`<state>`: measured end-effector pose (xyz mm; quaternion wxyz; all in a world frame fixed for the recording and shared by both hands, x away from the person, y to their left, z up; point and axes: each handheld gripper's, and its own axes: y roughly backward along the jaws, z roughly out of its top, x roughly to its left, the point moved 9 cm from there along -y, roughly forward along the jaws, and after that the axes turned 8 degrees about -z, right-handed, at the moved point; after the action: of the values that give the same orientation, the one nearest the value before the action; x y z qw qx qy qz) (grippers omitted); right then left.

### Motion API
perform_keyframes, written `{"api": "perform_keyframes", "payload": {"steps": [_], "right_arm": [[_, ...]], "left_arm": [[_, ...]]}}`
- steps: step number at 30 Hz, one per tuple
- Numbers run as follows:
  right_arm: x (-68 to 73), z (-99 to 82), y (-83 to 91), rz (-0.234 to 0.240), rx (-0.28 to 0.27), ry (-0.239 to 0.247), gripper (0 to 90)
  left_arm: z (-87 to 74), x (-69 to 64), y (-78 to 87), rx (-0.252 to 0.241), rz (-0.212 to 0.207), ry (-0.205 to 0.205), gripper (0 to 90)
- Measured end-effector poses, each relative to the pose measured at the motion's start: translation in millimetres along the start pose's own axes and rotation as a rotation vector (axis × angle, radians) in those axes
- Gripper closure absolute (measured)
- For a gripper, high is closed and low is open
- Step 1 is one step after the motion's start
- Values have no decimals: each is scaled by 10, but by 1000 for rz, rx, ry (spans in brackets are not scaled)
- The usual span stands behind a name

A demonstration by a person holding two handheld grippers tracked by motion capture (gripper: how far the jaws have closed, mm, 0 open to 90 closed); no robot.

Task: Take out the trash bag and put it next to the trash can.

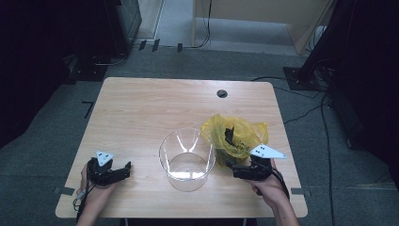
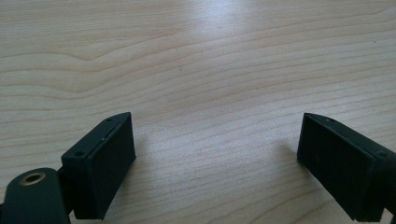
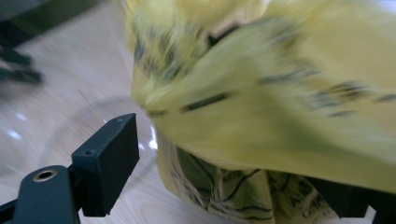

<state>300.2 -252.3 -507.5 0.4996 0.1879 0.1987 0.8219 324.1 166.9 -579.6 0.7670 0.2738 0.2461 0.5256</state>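
Yellow plastic, crumpled and printed with dark lettering, is sitting as a bag (image 1: 237,134) on the right half of the pale wooden surface (image 1: 155,106), just beside a clear glass bowl (image 1: 187,159) that is standing upright near the middle front. Something dark is poking out of the bag's top in the high view, though it is too small to tell what it is. The right tool (image 1: 231,168) is lying low at the bag's near edge, held by the person's right hand (image 1: 268,186), with its grey three-cornered plate on top. In the right gripper view the right tool's jaws are standing spread, and the bag (image 3: 280,112) is billowing between and above them; the picture is blurred, so the pads are probably not pressing on the plastic, and one jaw is largely hidden behind it. The bowl's rim (image 3: 88,121) is showing faintly past the left jaw there. The left tool (image 1: 126,170) is resting on the surface at the front left, well apart from bowl and bag, in the person's left hand (image 1: 94,190). In the left gripper view its jaws are spread wide over bare wood grain (image 2: 210,84) with nothing between them.
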Motion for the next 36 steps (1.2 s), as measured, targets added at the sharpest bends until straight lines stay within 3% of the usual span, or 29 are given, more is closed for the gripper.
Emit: {"api": "perform_keyframes", "payload": {"steps": [3, 4, 5, 6, 8, 9, 10, 12, 14, 16, 17, 18, 20, 25, 30, 32, 36], "right_arm": [[-8, -48, -28, -15, 22, 16, 245], [-54, -66, -40, -60, 13, 25, 470], [-54, -66, -40, -60, 13, 25, 470], [-82, -70, -71, -64, 3, -2, 634], [-85, -69, -92, -61, -8, -22, 671], [-78, -57, -161, -62, -42, -49, 699], [-64, -45, -202, -69, -66, -44, 699], [6, -10, -270, -63, -116, -7, 663], [93, 45, -290, -32, -162, 6, 480], [146, 103, -254, -3, -185, 16, 352], [146, 103, -254, -3, -185, 16, 352], [137, 146, -183, 15, -191, 16, 265], [114, 159, -138, 26, -190, 16, 257], [-169, 7, 118, 80, -97, -6, 198], [-462, -201, 198, -27, -49, -29, 173], [-503, -246, 216, -47, -39, -32, 161], [-715, -494, 301, -166, 14, -13, 121]], "left_arm": [[0, 0, 0, 0, 0, 0, 107], [1, 0, -1, 0, 0, 0, 107], [1, 0, -1, 0, 0, 0, 107], [3, 2, -3, 0, -1, -1, 107], [4, 3, -4, 0, 0, 0, 107], [6, 3, -6, -1, 0, 0, 107], [8, 5, -8, 0, 0, 0, 107], [9, 5, -8, 0, 0, 0, 107], [9, 5, -8, -1, 0, 0, 107], [8, 5, -8, 0, 1, 1, 107], [8, 5, -8, 0, 1, 1, 107], [9, 5, -8, 0, 0, 0, 107], [9, 5, -9, -1, 1, 1, 107], [8, 5, -8, 0, 0, 0, 107], [9, 4, -8, -1, 1, 1, 107], [8, 5, -8, 0, 0, 1, 107], [8, 5, -7, 1, 1, 0, 107]]}}
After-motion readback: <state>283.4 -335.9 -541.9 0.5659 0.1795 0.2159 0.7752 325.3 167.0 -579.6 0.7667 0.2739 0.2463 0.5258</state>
